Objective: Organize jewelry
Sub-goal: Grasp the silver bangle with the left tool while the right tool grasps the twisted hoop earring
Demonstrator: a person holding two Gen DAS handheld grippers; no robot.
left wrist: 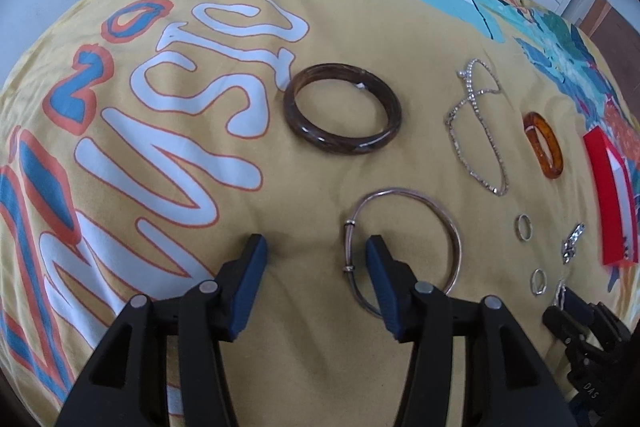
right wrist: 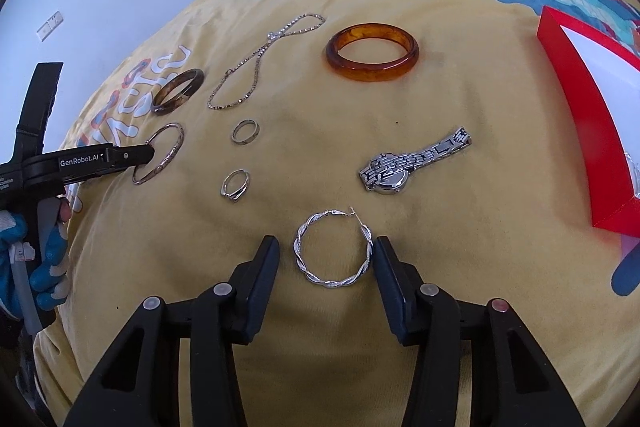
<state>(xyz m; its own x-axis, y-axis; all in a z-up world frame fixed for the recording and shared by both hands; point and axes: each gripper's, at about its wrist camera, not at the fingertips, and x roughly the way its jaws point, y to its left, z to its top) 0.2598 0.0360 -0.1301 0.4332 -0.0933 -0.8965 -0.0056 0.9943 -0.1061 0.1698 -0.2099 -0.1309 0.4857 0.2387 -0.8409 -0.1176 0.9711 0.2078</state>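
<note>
Both grippers spread wide, gripping nothing; left gripper (left wrist: 316,247) straddles one side of the thin silver bangle (left wrist: 404,251), right gripper (right wrist: 326,251) brackets the twisted hoop earring (right wrist: 334,250), all flat on the yellow bedspread (right wrist: 460,107). Risks: fingers pinch soft fabric with the wire; thin rim skids out sideways; hoop's open clasp snags. Red box (right wrist: 576,115) lies near, right.

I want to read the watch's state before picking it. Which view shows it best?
The right wrist view: the silver watch lies whole and sharp on the yellow cloth. The left wrist view shows only a small, blurred glint near the red box.
</note>
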